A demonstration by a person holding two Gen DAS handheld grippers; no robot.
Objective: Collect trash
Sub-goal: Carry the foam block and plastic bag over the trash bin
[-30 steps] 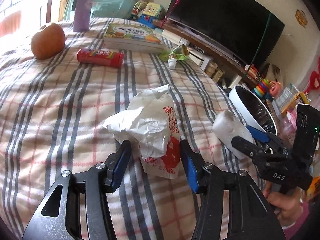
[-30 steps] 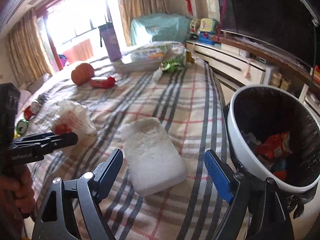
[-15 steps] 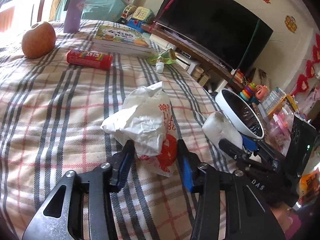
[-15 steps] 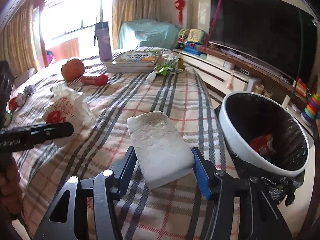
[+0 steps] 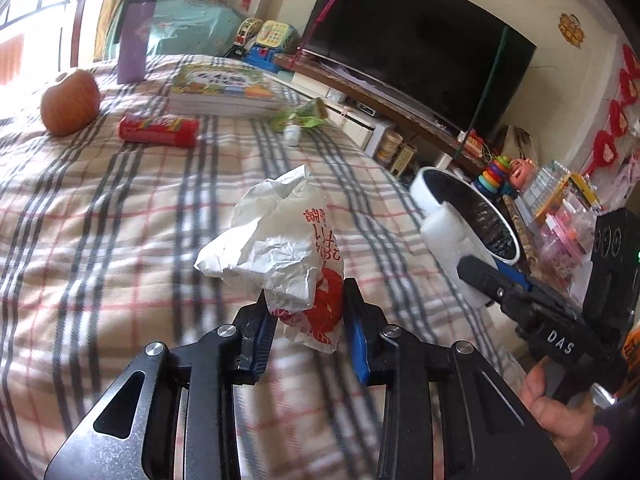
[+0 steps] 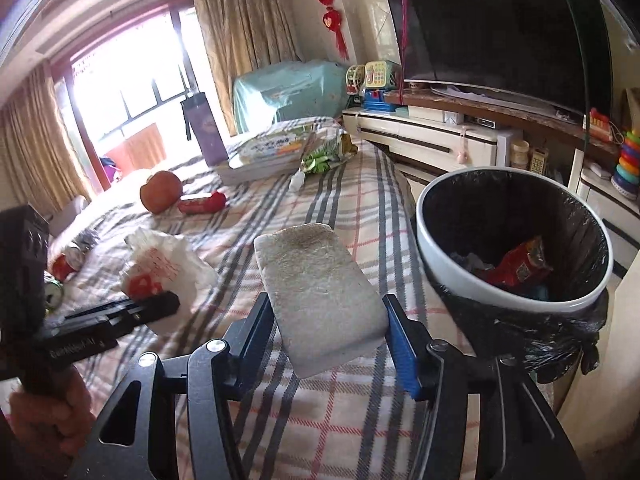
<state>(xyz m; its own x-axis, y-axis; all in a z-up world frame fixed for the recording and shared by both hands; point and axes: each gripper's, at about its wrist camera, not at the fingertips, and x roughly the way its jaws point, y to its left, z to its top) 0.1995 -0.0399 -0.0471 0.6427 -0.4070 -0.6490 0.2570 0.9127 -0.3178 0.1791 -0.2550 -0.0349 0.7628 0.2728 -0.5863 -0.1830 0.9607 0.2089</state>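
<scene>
My left gripper [image 5: 310, 320] is shut on a crumpled white paper bag [image 5: 280, 248] with red print, held just above the plaid bed. My right gripper [image 6: 328, 328] is shut on a white foam block [image 6: 320, 292], lifted off the bed beside the white trash bin [image 6: 448, 276]. The bin has a black liner and holds a red wrapper [image 6: 524, 260]. The foam block [image 5: 452, 248] and the bin [image 5: 424, 192] also show at the right of the left wrist view, and the paper bag [image 6: 164, 264] at the left of the right wrist view.
On the bed [image 5: 100, 220] lie a red snack tube [image 5: 160, 130], an apple [image 5: 70, 102], stacked books [image 5: 224, 90], a green wrapper [image 5: 300, 118] and a purple bottle [image 5: 134, 36]. Cans [image 6: 64, 264] lie at the bed's left. A TV [image 5: 420, 52] on a low cabinet stands beyond.
Both grippers closed, the left on the paper bag and the right on the foam block, and lifted them off the bed. The right one has moved toward the bin.
</scene>
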